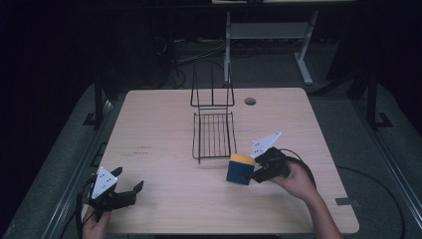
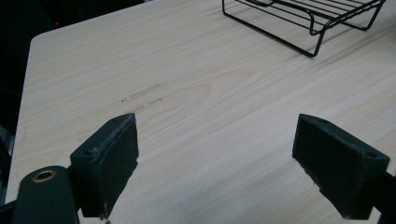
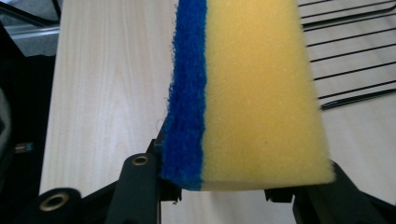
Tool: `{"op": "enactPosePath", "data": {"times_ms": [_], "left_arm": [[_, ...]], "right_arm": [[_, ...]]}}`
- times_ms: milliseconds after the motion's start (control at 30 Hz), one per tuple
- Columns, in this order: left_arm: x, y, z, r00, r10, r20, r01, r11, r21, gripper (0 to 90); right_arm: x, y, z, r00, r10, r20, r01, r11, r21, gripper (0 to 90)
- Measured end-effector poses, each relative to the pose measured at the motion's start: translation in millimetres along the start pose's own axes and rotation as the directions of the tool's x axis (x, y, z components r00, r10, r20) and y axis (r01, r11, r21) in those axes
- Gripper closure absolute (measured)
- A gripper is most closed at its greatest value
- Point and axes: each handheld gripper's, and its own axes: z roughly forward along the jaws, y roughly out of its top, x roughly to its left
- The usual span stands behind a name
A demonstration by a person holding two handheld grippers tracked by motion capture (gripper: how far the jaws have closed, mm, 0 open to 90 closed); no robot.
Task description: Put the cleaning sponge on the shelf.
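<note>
1. Wooden table (image 1: 164, 199), light top, mostly bare.
2. Black wire rack (image 1: 214, 134) at table centre, basket part lying flat, back frame upright at its 12 o'clock end; long axis runs 12 to 6.
3. Yellow-and-blue sponge (image 1: 241, 169) held just off the rack's 5 o'clock corner, standing on end, yellow foam up, blue scrub face toward 9 o'clock in the right gripper view.
4. Right gripper (image 1: 255, 174) pinches the sponge across its thickness; rack lies at about 11 o'clock from it, near. Likely target, this hand far closer.
5. Left gripper (image 1: 130, 189) at the table's 7 o'clock corner, jaws spread wide, nothing between; rack well apart toward 1 o'clock.
</note>
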Motion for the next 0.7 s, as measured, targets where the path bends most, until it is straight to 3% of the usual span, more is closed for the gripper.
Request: {"op": "enactPosePath", "data": {"times_ms": [333, 700], "left_arm": [[2.1, 0.1, -1.4, 1.0, -0.003, -0.005, 0.003, 1.0, -0.004, 13.9], [5.0, 0.1, -3.4, 0.9999, -0.009, -0.013, 0.008, 0.9999, -0.009, 13.9]], "right_arm": [[-19.1, 36.2, -21.2, 0.9988, -0.047, 0.013, 0.047, 0.999, -0.002, 57.1], [-37.9, 64.9, -11.6, 0.9977, -0.066, -0.015, 0.066, 0.998, 0.012, 57.1]]}}
